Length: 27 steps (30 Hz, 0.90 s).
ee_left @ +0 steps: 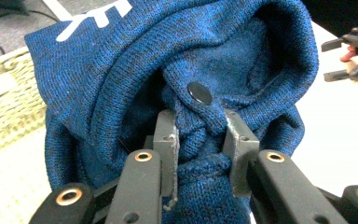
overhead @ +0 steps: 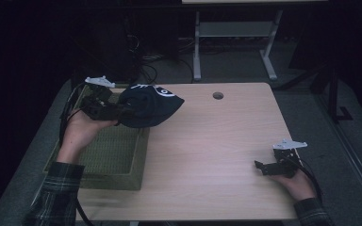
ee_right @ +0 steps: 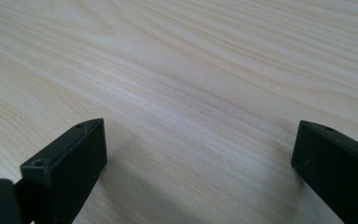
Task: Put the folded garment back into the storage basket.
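A dark blue knitted cap point(overhead: 148, 106) with white markings hangs in the air above the basket's far right corner and the table's left part. My left gripper point(overhead: 122, 113) is shut on a bunched fold of it; in the left gripper view the cap point(ee_left: 177, 79) fills the frame, with a black snap button point(ee_left: 199, 93) just beyond the gripper point(ee_left: 199, 133), whose pads squeeze the knit. My right gripper point(overhead: 260, 166) rests low on the table near the front right, jaws wide apart, and the right gripper point(ee_right: 198, 140) has bare wood between its fingers.
A green woven basket point(overhead: 115, 160) sits on the table's left side under my left forearm. The light wooden table point(overhead: 207, 141) has a cable hole point(overhead: 218, 95) near its far edge. Beyond the table stand a desk frame and cables on the dark floor.
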Available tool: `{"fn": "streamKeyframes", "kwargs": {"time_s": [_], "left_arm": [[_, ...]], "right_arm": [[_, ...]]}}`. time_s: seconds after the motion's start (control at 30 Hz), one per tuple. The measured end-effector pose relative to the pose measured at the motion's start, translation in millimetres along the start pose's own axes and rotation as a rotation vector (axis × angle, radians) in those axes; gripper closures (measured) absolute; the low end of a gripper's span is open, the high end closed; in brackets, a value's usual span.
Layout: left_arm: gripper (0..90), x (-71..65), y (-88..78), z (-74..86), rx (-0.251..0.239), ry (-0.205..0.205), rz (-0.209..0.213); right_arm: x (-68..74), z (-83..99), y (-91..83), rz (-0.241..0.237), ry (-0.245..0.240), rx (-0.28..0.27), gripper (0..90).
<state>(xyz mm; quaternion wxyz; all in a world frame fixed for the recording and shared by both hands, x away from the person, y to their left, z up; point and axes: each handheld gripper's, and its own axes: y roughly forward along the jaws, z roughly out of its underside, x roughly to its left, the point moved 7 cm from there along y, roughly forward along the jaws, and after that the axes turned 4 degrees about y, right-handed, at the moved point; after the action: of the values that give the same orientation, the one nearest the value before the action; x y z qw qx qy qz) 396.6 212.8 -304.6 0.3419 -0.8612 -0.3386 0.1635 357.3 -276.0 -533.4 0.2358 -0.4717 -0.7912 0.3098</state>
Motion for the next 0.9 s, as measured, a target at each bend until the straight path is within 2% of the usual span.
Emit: {"fn": "streamKeyframes", "kwargs": {"time_s": [0.4, 0.73, 0.9], "left_arm": [[69.9, 27.9, -12.4, 27.1, -0.002, -0.058, -0.072], [69.9, 52.7, -21.8, 53.7, -0.001, -0.108, -0.148], [69.9, 63.0, -22.5, 66.0, 0.014, -0.128, -0.18]], "right_arm": [[-0.1, -0.1, 0.0, 0.001, -0.001, -0.001, 2.7], [-0.1, 0.0, 0.0, 0.001, -0.002, 0.0, 2.7], [-0.1, 0.0, 0.0, 0.0, -0.001, 0.0, 2.7]]}}
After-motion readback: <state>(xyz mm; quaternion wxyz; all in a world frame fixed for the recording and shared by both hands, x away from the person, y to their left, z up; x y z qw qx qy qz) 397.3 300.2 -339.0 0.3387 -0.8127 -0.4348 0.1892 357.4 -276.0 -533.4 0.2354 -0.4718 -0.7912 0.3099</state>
